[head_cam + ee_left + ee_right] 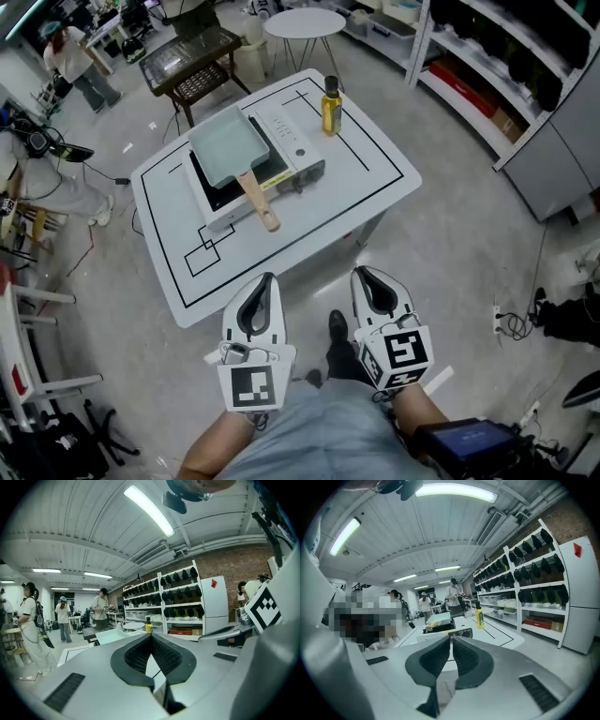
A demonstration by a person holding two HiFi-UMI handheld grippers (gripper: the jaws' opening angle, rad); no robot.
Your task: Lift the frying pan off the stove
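left gripper point(268, 277): jaws pressed together at the tips, nothing between them. right gripper point(362, 273): likewise closed and empty. both hang short of the table's point(380, 183) near edge.

frying pan point(225, 145): pale, rectangular, seated on the stove point(292, 155), well ahead of both sets of jaws and apart from them. its wooden handle point(259, 200) points back toward the left jaws. the pan covers the burner, which cannot be seen.

the left gripper view shows only a pale sliver of the pan point(108, 635) just left of the jaw tips; the gripper's own body hides the stove. the right gripper view shows the pan point(439, 618) above the stove front point(459, 633), straight ahead of its tips.

oil bottle point(331, 106): upright beyond the stove, ahead and right of the jaws.
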